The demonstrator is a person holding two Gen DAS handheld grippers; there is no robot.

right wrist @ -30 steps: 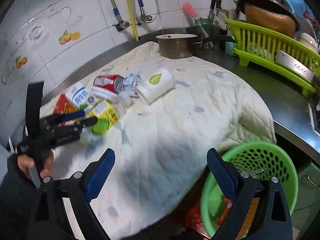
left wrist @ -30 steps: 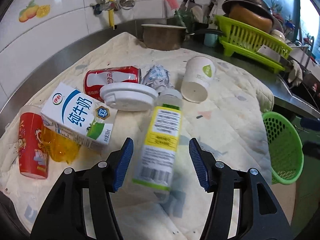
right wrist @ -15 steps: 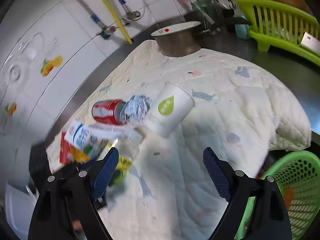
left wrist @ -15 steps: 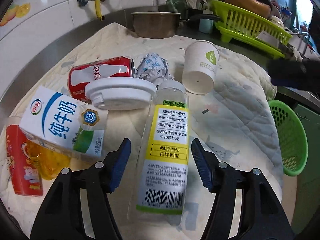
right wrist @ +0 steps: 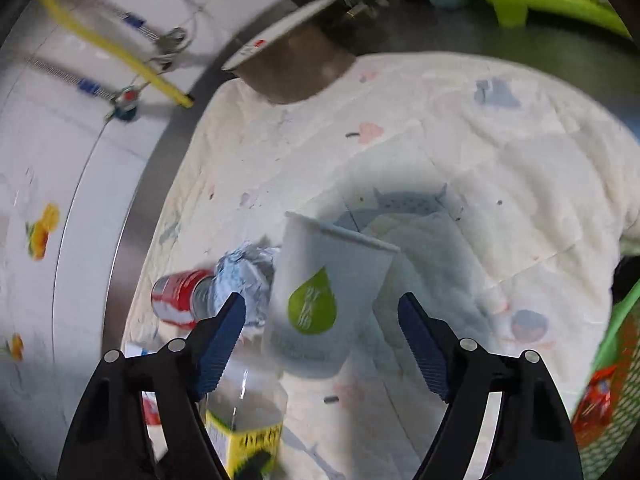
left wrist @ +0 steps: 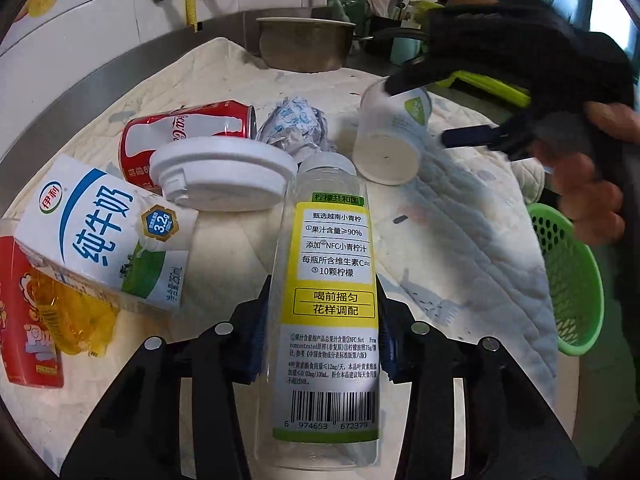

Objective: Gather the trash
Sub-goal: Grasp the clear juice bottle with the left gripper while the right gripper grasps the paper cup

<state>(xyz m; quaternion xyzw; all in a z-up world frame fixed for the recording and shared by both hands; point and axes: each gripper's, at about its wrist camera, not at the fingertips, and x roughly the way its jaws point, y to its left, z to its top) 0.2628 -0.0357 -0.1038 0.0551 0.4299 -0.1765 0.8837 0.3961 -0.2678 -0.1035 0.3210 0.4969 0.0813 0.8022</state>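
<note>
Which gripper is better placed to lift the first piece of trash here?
Left. The left gripper has its fingers against both sides of the clear bottle. The right gripper is open, only straddling the paper cup.

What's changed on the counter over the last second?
The left gripper advanced and closed its fingers on the juice bottle. The right gripper swung over to the paper cup, open around it. Cola can, milk carton and white lid stayed put.
</note>
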